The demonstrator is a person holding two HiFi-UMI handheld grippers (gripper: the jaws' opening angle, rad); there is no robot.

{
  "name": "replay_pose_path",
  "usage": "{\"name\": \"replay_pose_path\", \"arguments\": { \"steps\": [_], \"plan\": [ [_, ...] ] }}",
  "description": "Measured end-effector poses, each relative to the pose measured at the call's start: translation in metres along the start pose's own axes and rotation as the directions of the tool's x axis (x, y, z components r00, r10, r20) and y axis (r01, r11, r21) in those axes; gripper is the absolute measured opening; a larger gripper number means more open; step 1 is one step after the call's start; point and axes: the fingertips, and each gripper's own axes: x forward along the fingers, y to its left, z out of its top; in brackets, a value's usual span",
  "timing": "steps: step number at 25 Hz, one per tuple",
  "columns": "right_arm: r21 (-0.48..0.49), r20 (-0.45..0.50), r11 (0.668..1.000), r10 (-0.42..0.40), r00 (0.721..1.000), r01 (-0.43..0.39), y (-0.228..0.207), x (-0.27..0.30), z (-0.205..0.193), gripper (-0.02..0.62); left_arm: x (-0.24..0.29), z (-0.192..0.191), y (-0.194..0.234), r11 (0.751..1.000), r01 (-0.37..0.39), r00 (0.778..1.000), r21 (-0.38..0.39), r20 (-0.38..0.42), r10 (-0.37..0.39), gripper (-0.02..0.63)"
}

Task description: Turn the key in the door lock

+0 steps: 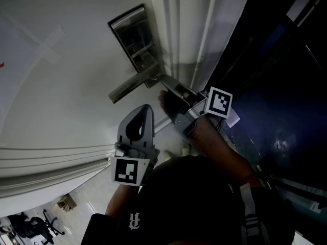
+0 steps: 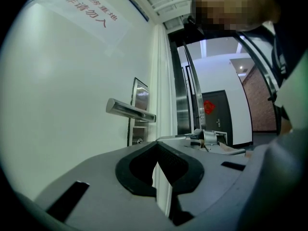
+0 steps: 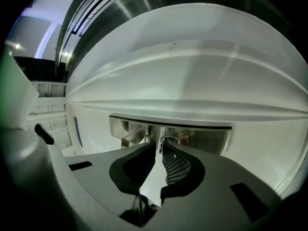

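Right claw (image 3: 160,147) meets the lock plate (image 3: 207,141) below the handle (image 1: 130,88), perhaps at the key (image 3: 167,139).

Red Chinese print "非请勿入" on paper notice (image 2: 89,13) on door (image 2: 62,105)

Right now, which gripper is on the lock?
The right gripper: its fingers are closed on the key at the steel lock plate. The left gripper is held away from the door, fingers together on nothing.

Left gripper (image 1: 147,108) and right gripper (image 1: 171,88) were grey with black pads (image 2: 168,162). Each bore a black-and-white marker cube (image 1: 126,170). Dark clothing (image 1: 204,203) carried a white emblem (image 1: 134,220) at 7 o'clock.
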Motion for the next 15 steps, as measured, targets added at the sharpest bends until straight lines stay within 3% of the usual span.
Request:
{"name": "replay_pose_path", "arguments": {
  "steps": [4,7,11,15],
  "plan": [
    [-0.021,-0.004,1.0,-0.004,1.0,0.004,0.004,-0.004,0.002,0.025,0.002,0.0,-0.002,1.0,0.007,1.0,-0.001,0.001,-0.007,0.006],
    [-0.123,-0.011,0.992,-0.021,1.0,0.02,0.01,-0.006,0.003,0.025,0.002,0.0,-0.003,1.0,0.008,1.0,-0.003,0.0,-0.008,0.006],
    [-0.374,-0.039,0.927,-0.047,0.998,0.029,0.026,-0.006,0.005,0.025,0.002,0.001,-0.003,1.0,0.007,1.0,-0.004,0.001,-0.007,0.006],
    [-0.481,-0.068,0.876,-0.071,0.995,0.029,0.031,-0.007,0.002,0.025,0.002,0.001,-0.004,1.0,0.007,1.0,-0.003,0.0,-0.007,0.006]
  ]
}}
